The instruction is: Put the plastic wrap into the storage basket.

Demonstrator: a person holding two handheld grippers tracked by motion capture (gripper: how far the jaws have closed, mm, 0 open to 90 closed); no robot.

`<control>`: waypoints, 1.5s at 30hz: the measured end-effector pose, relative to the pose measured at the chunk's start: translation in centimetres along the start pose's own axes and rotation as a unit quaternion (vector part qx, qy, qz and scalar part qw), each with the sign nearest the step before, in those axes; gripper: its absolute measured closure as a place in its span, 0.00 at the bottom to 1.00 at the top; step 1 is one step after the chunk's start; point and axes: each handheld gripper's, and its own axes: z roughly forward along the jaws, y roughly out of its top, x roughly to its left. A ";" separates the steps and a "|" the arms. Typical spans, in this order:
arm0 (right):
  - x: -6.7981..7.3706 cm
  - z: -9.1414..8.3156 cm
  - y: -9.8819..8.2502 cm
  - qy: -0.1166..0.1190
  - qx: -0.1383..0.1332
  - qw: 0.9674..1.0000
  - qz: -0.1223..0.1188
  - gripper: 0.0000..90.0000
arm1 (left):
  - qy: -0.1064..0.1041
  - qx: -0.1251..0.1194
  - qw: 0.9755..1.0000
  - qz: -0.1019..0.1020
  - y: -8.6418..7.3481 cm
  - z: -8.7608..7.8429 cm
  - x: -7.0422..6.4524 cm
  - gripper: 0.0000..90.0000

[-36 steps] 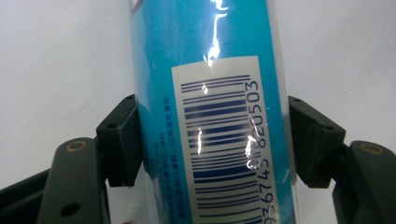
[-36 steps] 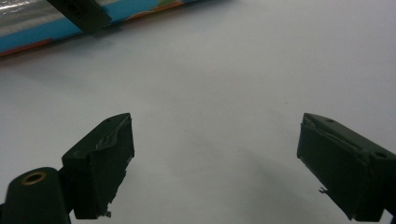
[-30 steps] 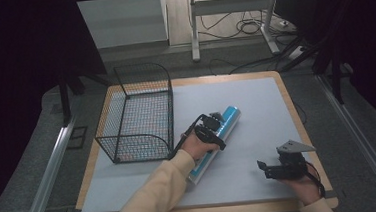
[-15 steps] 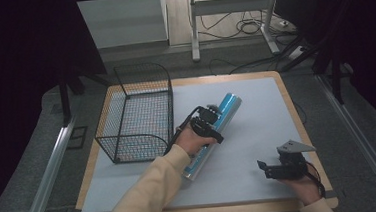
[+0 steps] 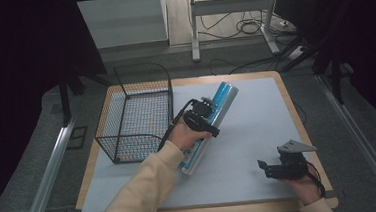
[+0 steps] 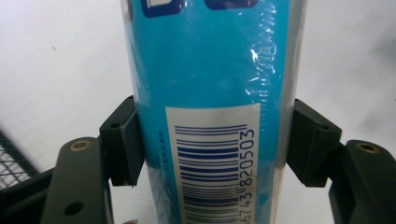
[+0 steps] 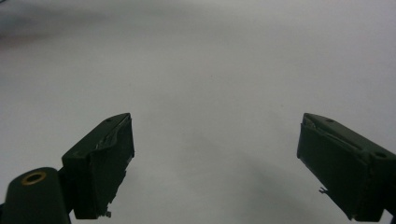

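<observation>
Nearest the person, the right gripper point(image 5: 275, 170) rests low on the bench point(image 5: 258, 131), well to the near right of the wire basket point(image 5: 139, 112); its jaws stand wide apart with nothing between them, only the pale sheet showing beyond.

Farther in, just right of the basket, the left gripper point(image 5: 207, 115) has its jaws clamped on a long blue tube point(image 5: 224, 96). They have just been closing, and the left gripper view shows both pads pressed against the tube's point(image 6: 210, 93) sides, beside the barcode label. The tube slants with its far end raised, pointing away from the basket's near right corner, and its near end low by the hand.

The tube looks like a stiff, light roll under glossy film, so it will likely hold its shape but could slide in the pads. The grip sits past the middle, toward the far end; a hold nearer the middle would keep the long body from swinging or tipping on its way to the basket.
</observation>
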 end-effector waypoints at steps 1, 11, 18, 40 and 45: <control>0.0 0.0 0.0 0.000 0.000 1.000 0.000 0.12 | 0.000 0.000 1.000 0.000 0.0 0.0 0.0 0.35; 0.1 0.0 0.0 -0.002 0.000 1.000 0.000 0.12 | 0.004 -0.013 1.000 0.008 0.2 -1.6 0.3 0.35; 0.0 0.0 0.0 -0.001 -0.001 1.000 0.002 0.12 | 0.008 -0.024 1.000 0.012 0.7 -2.9 0.2 0.36; 0.1 0.0 0.0 0.000 -0.001 1.000 0.001 0.12 | 0.020 -0.048 0.998 0.025 2.0 -4.9 0.1 0.36; 0.0 -0.1 0.0 0.000 -0.001 1.000 0.002 0.12 | 0.022 -0.050 0.998 0.027 2.6 -5.2 0.2 0.36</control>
